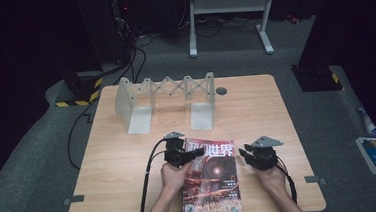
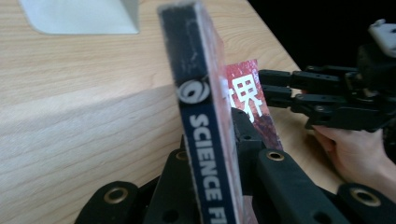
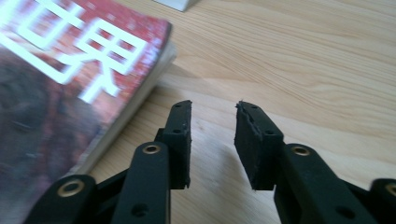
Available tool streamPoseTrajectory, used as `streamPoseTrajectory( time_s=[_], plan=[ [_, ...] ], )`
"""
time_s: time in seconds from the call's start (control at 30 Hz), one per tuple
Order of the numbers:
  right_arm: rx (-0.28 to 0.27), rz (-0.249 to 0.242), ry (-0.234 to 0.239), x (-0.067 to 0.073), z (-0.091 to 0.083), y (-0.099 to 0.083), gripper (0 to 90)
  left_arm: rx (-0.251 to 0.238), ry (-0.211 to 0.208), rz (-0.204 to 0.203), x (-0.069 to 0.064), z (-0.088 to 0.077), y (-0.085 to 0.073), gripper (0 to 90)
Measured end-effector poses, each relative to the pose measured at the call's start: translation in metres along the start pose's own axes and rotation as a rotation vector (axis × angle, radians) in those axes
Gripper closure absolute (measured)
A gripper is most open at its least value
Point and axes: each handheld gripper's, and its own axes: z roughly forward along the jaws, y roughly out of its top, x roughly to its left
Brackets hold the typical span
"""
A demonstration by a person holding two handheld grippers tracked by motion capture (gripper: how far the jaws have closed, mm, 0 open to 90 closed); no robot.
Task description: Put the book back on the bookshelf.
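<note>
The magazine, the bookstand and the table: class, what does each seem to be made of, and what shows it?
Magazine: paper, apparently glossy printed cover; stacked page edges show in the right gripper view.
Bookstand: pale grey, matt, probably plastic or painted metal, with a folding lattice back.
Table: light wood or wood-look laminate; grain lines show.

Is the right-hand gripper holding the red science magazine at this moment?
No: the right gripper has its black jaws apart over bare wooden table, and the red-covered magazine lies beside them, untouched.
</note>
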Motion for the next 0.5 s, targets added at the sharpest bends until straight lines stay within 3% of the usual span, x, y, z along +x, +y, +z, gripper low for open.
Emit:
streamPoseTrajectory(
  time_s=[0.23, 0.5],
  plan=[
    [-0.007, 0.046, -0.051, -0.012, -0.008, -0.011, 53.4, 0.002, -0.026, 0.037, -0.011, -0.004, 0.006, 83.8],
    [-0.011, 0.033, -0.093, -0.014, -0.006, -0.021, 47.3, -0.002, -0.055, 0.065, -0.02, -0.009, 0.009, 83.9]
  ],
)
